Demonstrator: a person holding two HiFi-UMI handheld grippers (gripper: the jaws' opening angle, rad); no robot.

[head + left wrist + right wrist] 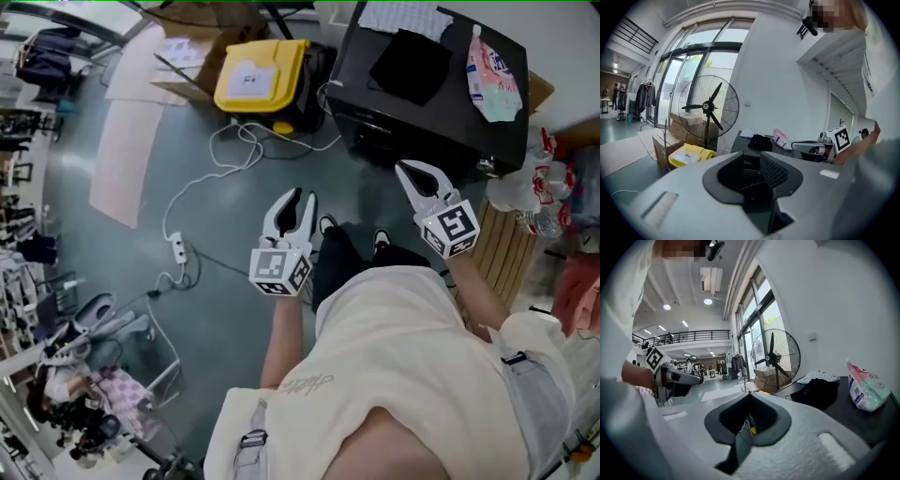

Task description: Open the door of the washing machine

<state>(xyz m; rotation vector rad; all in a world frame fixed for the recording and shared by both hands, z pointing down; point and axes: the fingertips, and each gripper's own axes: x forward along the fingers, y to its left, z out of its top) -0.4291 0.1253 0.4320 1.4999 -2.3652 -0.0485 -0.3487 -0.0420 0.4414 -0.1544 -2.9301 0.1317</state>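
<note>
The left gripper (300, 195) has its jaws parted with nothing between them; in its own view the gap frames a dark face of the washing machine (441, 117). The right gripper (405, 169) has its tips pressed together on nothing, leaving only the oval hollow behind them. Both point toward the machine, a black box on the floor. It is just ahead of the right gripper and touches neither. In the head view its top runs lengthwise from upper left to lower right, and its front faces down-left toward the person. Whether the door is ajar cannot be told. On its top lie a black cloth (408, 64), a white patterned cloth (403, 17) and a pink-and-white pouch (492, 80). To its left a yellow case (261, 75) sits closed on the floor by cardboard boxes (202, 56) whose contents are hidden. At the right, plastic bottles (542, 187) bunch beside a slatted wooden panel (502, 253). Only the gripper views show the standing fan (710, 108) and tall windows (689, 65). Only the head view shows the white cable (230, 155) and power strip (177, 249).
</note>
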